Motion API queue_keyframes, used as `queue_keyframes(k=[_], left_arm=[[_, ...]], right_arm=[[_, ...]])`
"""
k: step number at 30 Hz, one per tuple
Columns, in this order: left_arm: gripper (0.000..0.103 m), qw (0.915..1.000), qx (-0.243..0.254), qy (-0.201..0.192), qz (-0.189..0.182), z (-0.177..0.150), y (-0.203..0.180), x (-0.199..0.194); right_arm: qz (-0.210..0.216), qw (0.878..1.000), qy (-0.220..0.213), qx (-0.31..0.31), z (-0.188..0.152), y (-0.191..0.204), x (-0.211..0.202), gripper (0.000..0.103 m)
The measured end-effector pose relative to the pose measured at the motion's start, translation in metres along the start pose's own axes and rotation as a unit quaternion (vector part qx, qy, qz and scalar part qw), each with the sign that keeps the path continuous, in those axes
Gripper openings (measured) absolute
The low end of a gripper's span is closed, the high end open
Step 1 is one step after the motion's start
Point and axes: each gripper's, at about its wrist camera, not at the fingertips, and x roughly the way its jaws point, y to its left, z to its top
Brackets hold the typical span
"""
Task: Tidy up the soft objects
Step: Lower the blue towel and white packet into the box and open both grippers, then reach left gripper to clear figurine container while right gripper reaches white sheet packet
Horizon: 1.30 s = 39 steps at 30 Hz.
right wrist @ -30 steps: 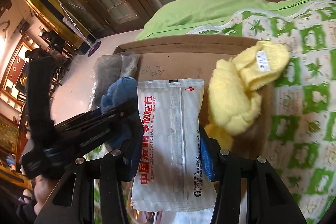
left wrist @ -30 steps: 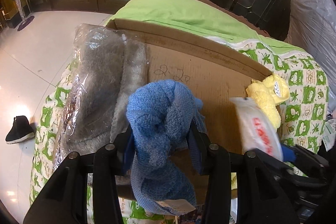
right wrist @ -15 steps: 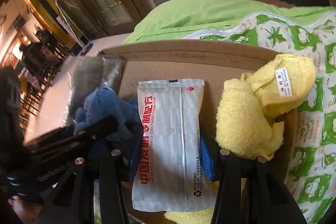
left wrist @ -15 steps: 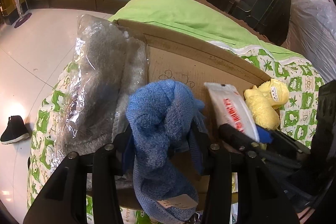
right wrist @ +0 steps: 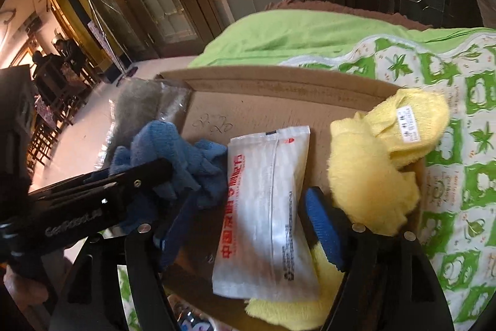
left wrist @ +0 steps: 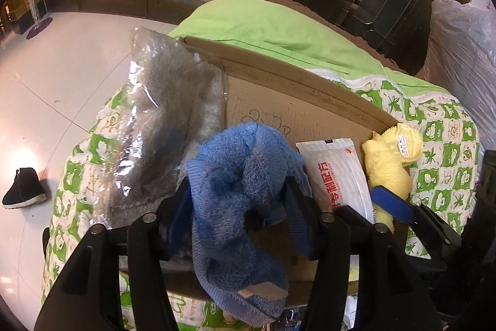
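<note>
Both jaws opening around blue towel point(left wrist: 238, 176) and white packet point(right wrist: 266, 207).

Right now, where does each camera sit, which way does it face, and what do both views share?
Left wrist: on the left gripper, angled down at the blue towel between its opening jaws.
Right wrist: on the right gripper, angled down at the white packet, jaws opening around it.
Shared: cardboard box, yellow towel, both items.
</note>
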Motion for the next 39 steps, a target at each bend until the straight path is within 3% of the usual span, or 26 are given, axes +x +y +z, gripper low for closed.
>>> queue_keyframes(k=[3, 4, 6, 13, 19, 24, 28, 39], left_arm=[[0.059, 1.0000, 0.000, -0.004, -0.004, -0.002, 0.000, -0.008], [0.066, 1.0000, -0.001, -0.004, -0.004, -0.003, 0.000, -0.011], [0.071, 0.9999, -0.001, -0.012, -0.007, -0.006, 0.000, -0.020], [0.071, 0.9995, 0.013, -0.024, -0.014, -0.046, -0.001, -0.053], [0.072, 0.9982, 0.057, -0.012, 0.012, -0.111, -0.011, -0.066], [0.072, 0.9978, 0.065, 0.012, -0.002, -0.152, -0.015, -0.071], [0.072, 0.9985, 0.040, 0.028, -0.027, -0.173, -0.012, -0.070], [0.072, 0.9979, 0.049, 0.042, -0.005, -0.195, -0.015, -0.070]], right_arm=[[0.006, 1.000, -0.014, 0.001, -0.005, -0.001, -0.017, 0.082], [0.008, 1.000, -0.017, 0.002, -0.007, -0.001, -0.022, 0.083], [0.012, 1.000, -0.021, 0.005, -0.012, -0.005, -0.034, 0.085], [0.017, 0.999, -0.012, 0.041, -0.041, -0.027, -0.074, 0.102], [0.026, 0.995, 0.016, 0.097, -0.071, -0.053, -0.104, 0.103], [0.037, 0.985, 0.054, 0.159, -0.100, -0.073, -0.124, 0.103], [0.047, 0.979, 0.085, 0.178, -0.117, -0.078, -0.129, 0.103], [0.041, 0.981, 0.112, 0.153, -0.117, -0.061, -0.109, 0.103]])
